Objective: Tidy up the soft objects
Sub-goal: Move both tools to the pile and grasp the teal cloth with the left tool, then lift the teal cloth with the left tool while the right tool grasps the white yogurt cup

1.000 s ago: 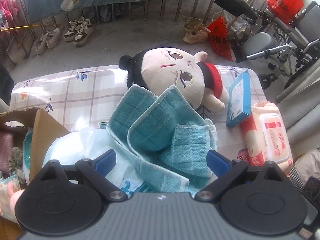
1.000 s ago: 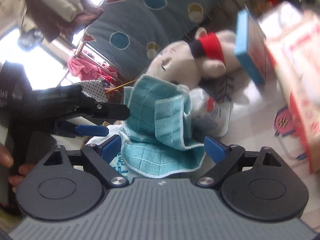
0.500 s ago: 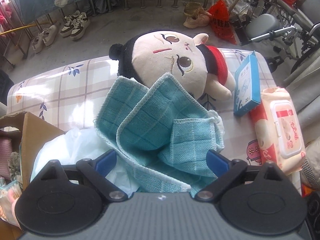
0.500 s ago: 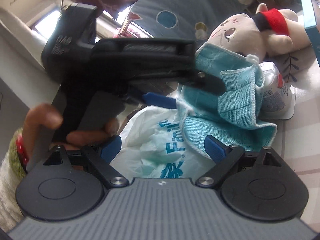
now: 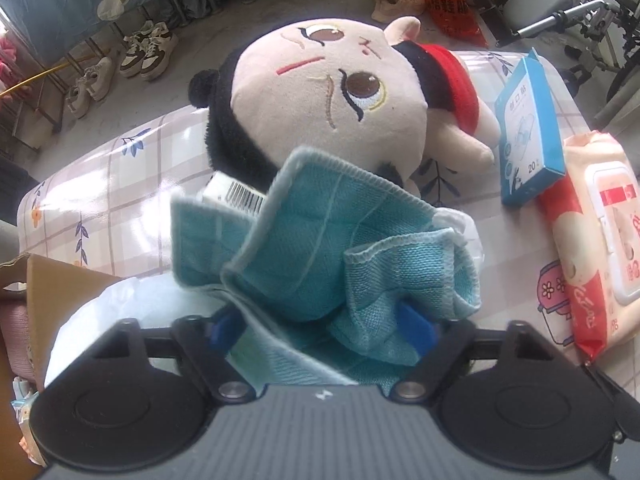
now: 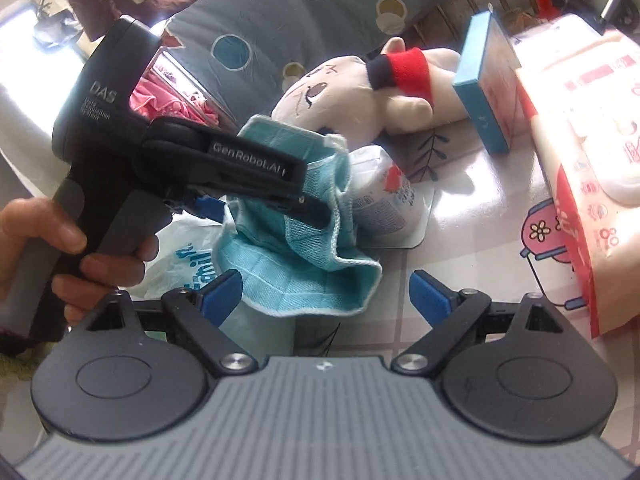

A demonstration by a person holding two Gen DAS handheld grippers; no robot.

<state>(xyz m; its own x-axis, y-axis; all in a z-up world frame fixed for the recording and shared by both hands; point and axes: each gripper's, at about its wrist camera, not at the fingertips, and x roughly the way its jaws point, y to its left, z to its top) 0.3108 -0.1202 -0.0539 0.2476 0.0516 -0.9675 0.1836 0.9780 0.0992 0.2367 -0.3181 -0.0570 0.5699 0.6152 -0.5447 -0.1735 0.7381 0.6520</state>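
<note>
A: Our left gripper points down into the cloth, jaws closing with folds bunched between them; it lies on the white bag, just in front of the doll

B: And our right gripper hangs spread wide and empty beside the cloth's hem, so the left is nearer

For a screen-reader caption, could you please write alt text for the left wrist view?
The left gripper, jaws closing, has a teal cloth bunched between them on a checked table. Behind lies a plush doll, with a blue box and wipes pack to its right.
</note>
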